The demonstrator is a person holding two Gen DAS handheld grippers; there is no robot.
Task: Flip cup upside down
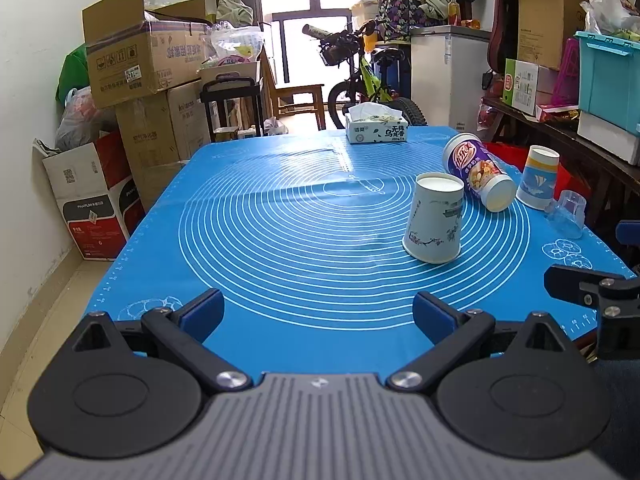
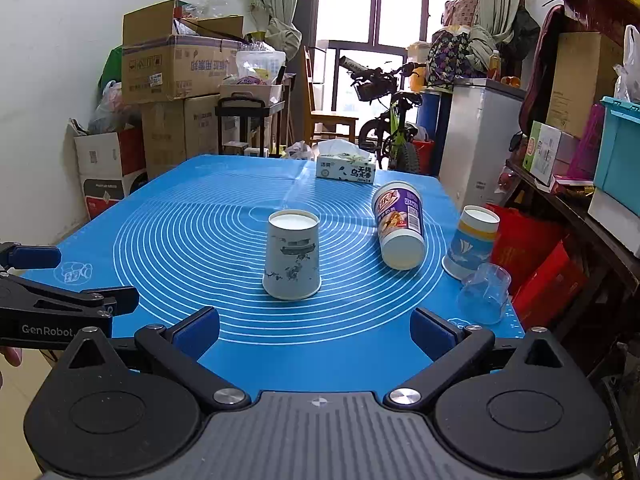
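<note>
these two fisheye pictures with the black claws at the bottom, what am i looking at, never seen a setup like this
They are two handheld two-finger grippers, each with a wide-angle camera looking along its fingers. One picture is from the left gripper, the other from the right gripper. Both are open and hold nothing.

On the blue ringed silicone mat stand a white paper cup with ink-style painting, bottom up, and a blue and white paper cup with a yellow band, also bottom up. Between them a purple printed drink cup lies on its side. A small clear plastic cup sits at the mat's right edge, and a white tissue box at the far end.
</note>
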